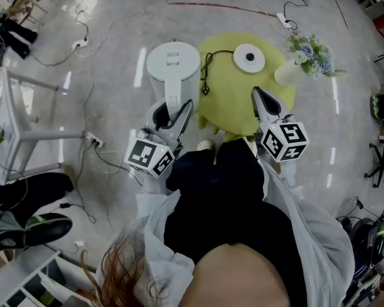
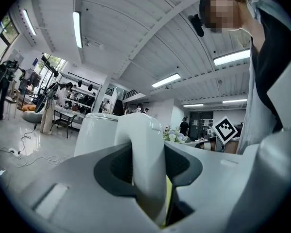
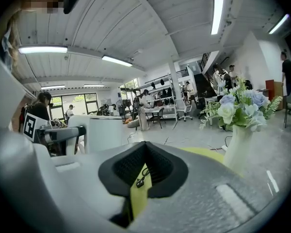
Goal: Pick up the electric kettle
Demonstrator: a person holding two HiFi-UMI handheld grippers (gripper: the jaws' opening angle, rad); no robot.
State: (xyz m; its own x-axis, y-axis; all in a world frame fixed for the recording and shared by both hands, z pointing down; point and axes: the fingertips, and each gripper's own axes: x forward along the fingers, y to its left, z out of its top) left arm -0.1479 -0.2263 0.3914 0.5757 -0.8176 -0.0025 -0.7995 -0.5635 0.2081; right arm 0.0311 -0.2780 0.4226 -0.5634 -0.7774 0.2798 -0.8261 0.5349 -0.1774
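The white electric kettle point(image 1: 173, 61) hangs over the floor, just left of the round yellow-green table point(image 1: 230, 107). My left gripper point(image 1: 175, 109) is shut on the kettle's upright handle point(image 1: 174, 94). In the left gripper view the handle point(image 2: 146, 149) fills the gap between both dark pads, with the kettle body point(image 2: 94, 132) behind it. The kettle's round base point(image 1: 249, 57) lies on the table. My right gripper point(image 1: 264, 102) hovers over the table's near right part, jaws together and holding nothing. In the right gripper view the right gripper point(image 3: 144, 147) has its pads meeting at the tip.
A white vase of flowers point(image 1: 309, 57) stands at the table's far right edge. A black cord point(image 1: 208, 69) runs from the base across the tabletop. Cables and a power strip point(image 1: 93, 141) lie on the floor to the left, beside a white table frame point(image 1: 25, 114).
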